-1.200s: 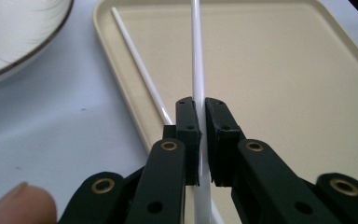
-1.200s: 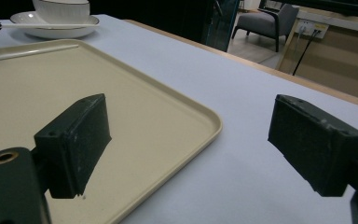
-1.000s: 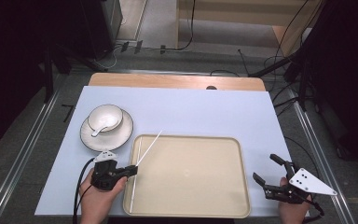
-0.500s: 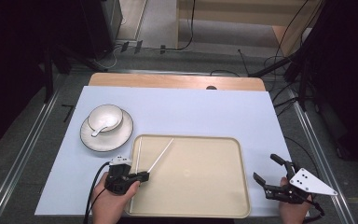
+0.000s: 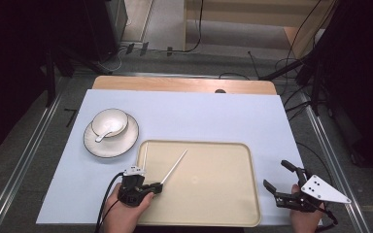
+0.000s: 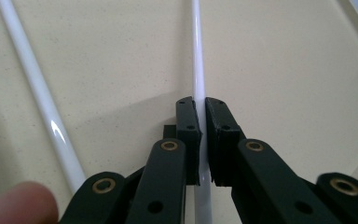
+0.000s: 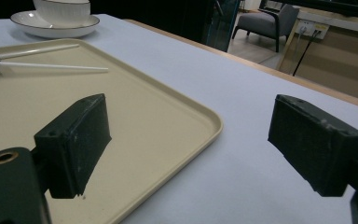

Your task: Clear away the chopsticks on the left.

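Since a second ago the left gripper [image 5: 151, 188] has carried the thin white plastic chopstick [image 5: 174, 166] from the tray's left rim to well inside the shallow cream rectangular tray [image 5: 213, 213]; the stick now slants up and to the right over the tray floor, where before it crossed the rim. A second white chopstick [image 5: 144, 156] now lies along the inside of the left rim, just beside the held one. The right gripper [image 5: 278, 181] has kept its place off the tray's right edge, jaws spread with nothing between them.

The left gripper view shows the grip itself: the two black jaws are pinched tight on the held chopstick [image 6: 198, 70], which runs straight away from them over the speckled tray floor, while the other chopstick [image 6: 39, 98] lies apart at the left and a fingertip [image 6: 18, 203] sits at the bottom corner. The right gripper view looks low across the table and shows both chopsticks side by side at the far end of the tray, the rounded tray corner, and the white gold-rimmed bowl on its saucer [image 7: 56, 19] behind.

From above, a white spoon [image 5: 105, 133] rests in that bowl, left of the tray. The table is covered by a pale blue sheet [image 5: 213, 116] with a wooden edge at the far side; around it are a grey floor, cables and dark stands, and a grey armchair [image 7: 266, 24] stands far off
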Demonstrator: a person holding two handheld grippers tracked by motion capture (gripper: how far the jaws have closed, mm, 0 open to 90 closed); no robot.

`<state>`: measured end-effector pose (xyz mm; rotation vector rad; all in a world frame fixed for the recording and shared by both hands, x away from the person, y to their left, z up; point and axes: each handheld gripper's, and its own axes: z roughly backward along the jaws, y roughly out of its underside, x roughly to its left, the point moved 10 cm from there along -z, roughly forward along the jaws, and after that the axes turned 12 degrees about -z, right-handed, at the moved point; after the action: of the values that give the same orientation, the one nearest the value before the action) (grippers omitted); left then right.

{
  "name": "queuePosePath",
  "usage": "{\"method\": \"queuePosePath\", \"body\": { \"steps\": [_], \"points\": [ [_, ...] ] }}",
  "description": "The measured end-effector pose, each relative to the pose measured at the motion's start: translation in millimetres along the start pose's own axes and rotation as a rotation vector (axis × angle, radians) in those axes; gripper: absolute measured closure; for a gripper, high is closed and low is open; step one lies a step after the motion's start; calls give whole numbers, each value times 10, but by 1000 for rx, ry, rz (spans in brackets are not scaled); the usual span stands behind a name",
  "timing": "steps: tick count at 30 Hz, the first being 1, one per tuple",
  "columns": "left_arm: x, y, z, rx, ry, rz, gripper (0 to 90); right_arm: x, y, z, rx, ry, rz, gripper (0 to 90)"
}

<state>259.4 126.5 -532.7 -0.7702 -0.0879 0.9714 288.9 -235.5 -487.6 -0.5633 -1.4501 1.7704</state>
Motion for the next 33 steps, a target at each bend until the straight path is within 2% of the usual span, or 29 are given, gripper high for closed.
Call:
{"method": "queuePosePath", "body": {
  "steps": [4, 20, 22, 25, 27, 30, 31, 33],
  "points": [
    [-13, 11, -16, -2, 3, 3, 853, -13, -3, 9, -4, 2, -2, 130],
    [-31, -13, -22, -18, -14, -38, 793, -10, -3, 6, -3, 5, -2, 130],
    [-21, -61, -5, -35, -4, -36, 788, -10, -5, 7, -3, 5, -1, 130],
    [-42, -194, 9, -41, 31, -59, 900, -18, -4, 6, -3, 8, -3, 130],
    [-38, -231, -7, -36, 29, -70, 900, -16, -5, 2, -2, 8, -2, 130],
    [-36, -404, -105, -43, 38, -89, 900, -5, -4, -5, 2, 6, 4, 130],
    [-36, -404, -105, -43, 38, -89, 900, -5, -4, -5, 2, 6, 4, 130],
    [-35, -518, -213, -41, 38, -100, 900, -3, -4, -4, 3, 8, 7, 130]
  ]
}}
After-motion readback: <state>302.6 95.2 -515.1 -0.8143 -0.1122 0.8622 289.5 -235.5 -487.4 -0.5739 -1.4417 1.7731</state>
